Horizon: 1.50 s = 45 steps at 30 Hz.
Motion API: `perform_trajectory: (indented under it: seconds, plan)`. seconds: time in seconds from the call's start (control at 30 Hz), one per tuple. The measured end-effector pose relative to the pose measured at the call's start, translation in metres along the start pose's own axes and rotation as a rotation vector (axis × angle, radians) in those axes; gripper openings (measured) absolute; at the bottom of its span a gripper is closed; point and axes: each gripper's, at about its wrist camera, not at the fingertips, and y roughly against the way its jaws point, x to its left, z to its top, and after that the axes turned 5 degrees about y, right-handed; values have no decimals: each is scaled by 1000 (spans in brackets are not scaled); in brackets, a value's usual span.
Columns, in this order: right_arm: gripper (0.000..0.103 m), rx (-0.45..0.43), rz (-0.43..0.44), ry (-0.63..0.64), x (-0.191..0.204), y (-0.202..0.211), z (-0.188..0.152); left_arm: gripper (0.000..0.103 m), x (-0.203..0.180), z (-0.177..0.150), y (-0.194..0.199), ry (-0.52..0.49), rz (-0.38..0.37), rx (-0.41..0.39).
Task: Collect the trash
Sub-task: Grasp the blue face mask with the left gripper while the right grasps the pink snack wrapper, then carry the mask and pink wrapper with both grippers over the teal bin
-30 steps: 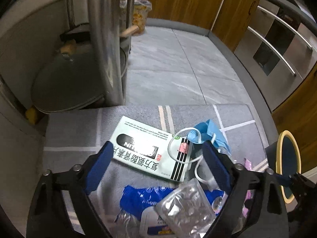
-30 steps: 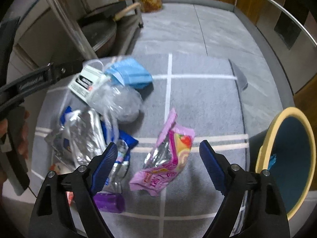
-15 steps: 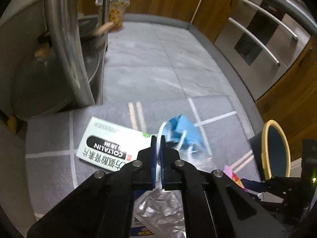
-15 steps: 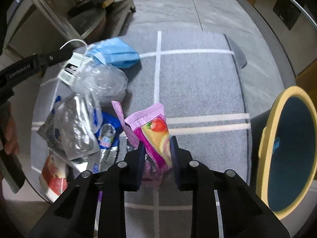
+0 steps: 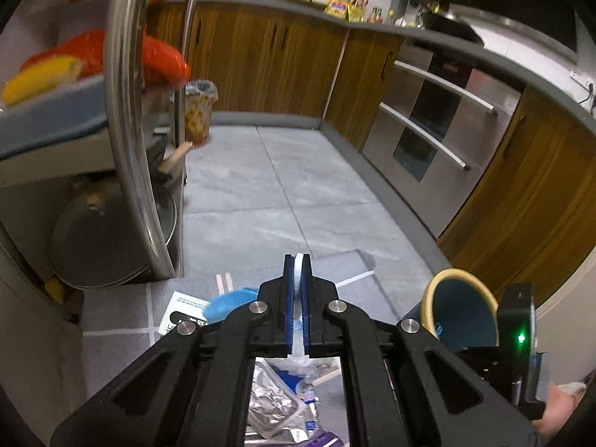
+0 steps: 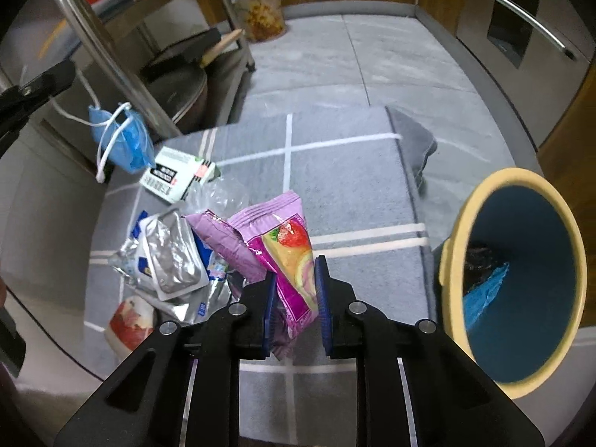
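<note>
Left gripper (image 5: 297,260) tilted down, fingers pinching white mask loop (image 5: 298,266). Right gripper (image 6: 296,273) points steeply down, jaws closing on pink snack bag (image 6: 287,246). Only right view shows blue mask (image 6: 123,139) dangling.

Your right hand-held gripper (image 6: 294,290): bin (image 6: 521,383) to its right, on floor beside rug (image 6: 346,186); trash pile (image 6: 167,260) to its left; medicine box (image 6: 175,175) beyond pile.

A grey rug (image 6: 346,186) with white lines covered the frame's middle; a medicine box (image 6: 175,175), foil packs (image 6: 171,257) and a bin (image 6: 521,279) rested on it.
</note>
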Motion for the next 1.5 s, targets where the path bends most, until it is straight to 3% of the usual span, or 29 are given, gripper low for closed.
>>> perform_trajectory:
  seconds: [0.2, 0.37, 0.53, 1.0, 1.23, 1.5]
  plan:
    - [20, -46, 3, -2, -7, 21, -9, 3, -22, -6, 33, -11, -3, -31]
    - [20, -78, -4, -43, -21, 39, -16, 3, -44, -22, 47, -53, -1, -6]
    - [20, -137, -57, -77, -44, 62, -19, 3, -69, -40, 50, -119, 21, 24]
    - [20, -250, -187, -201, -132, 122, -38, 3, -134, -56, 47, -232, -55, 27]
    - [20, -223, -201, -239, -161, 122, -49, 3, -158, -60, 34, -262, -95, 40]
    - [20, -149, -239, -285, -202, 109, -60, 3, -201, -69, -1, -292, -176, 107]
